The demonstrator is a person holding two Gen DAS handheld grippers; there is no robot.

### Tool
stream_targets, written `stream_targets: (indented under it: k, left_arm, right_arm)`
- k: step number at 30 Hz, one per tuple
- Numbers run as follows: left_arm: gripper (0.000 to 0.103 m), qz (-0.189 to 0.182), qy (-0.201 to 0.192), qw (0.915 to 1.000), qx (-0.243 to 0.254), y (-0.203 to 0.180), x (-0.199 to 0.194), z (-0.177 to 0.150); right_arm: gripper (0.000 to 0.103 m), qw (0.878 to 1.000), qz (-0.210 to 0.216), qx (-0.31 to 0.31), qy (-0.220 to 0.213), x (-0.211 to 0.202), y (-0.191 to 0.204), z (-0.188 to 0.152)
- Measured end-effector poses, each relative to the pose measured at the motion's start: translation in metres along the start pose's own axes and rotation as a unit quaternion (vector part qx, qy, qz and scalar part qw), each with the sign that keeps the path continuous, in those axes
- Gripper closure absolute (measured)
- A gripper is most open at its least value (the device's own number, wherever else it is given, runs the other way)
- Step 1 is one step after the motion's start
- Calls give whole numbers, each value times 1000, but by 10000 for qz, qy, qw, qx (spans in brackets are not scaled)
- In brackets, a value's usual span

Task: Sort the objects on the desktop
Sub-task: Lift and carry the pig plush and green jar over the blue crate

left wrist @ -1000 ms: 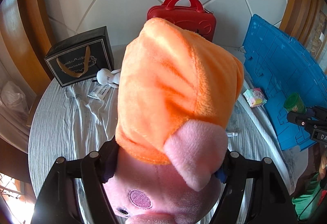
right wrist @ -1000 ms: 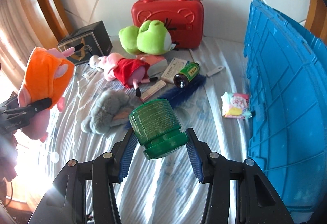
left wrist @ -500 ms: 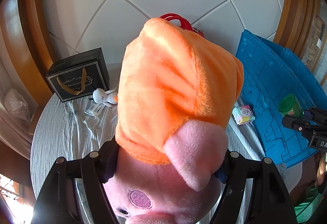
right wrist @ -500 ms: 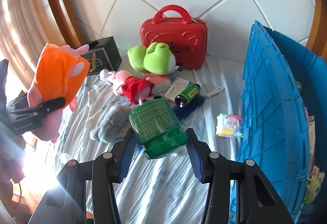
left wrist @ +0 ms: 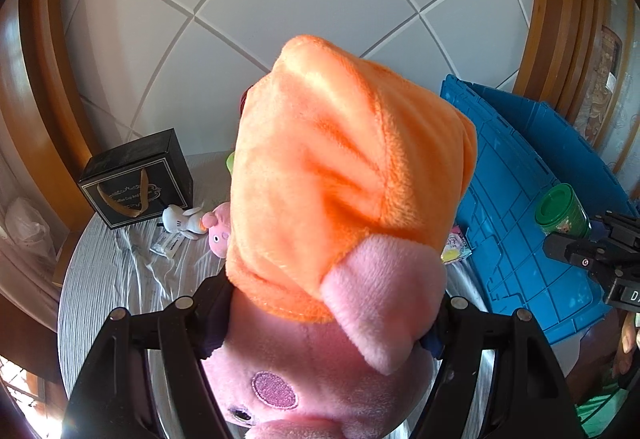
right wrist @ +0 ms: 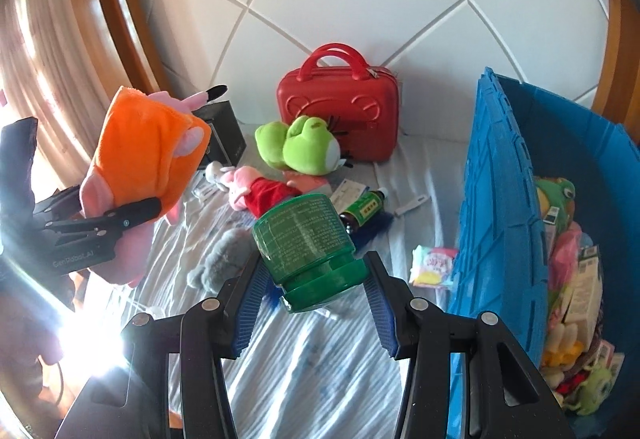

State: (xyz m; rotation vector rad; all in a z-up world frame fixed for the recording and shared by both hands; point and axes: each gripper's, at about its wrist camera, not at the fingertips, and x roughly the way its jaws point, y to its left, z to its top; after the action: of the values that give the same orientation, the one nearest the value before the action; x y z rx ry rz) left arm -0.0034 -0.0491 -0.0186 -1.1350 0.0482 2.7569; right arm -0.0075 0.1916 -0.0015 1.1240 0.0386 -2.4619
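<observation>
My left gripper is shut on a pink pig plush in an orange dress, held high above the table; it also shows in the right wrist view. My right gripper is shut on a green jar, held in the air left of the blue crate; the jar also shows in the left wrist view. The crate holds several toys and packets.
On the striped tablecloth lie a green frog plush, a red-dressed pig plush, a grey plush, a green bottle and a snack packet. A red case and black gift box stand at the back.
Both grippers have risen with their loads. The right gripper has moved toward the crate, so its inside now shows. The table has dropped lower in both views.
</observation>
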Motion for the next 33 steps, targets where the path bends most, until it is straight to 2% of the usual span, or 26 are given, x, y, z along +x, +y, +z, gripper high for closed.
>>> stream_targets:
  k: [20,33]
  left_arm:
    - [30,-478,-269,9970,548,-103,-12,39]
    - [30,-907,-375,9904,969,-177,-7,57]
  right_arm:
    - [55,9970,-134,372,-671,-81,-57,10]
    - [55,9926,-408,744,-864,-120,-111,7]
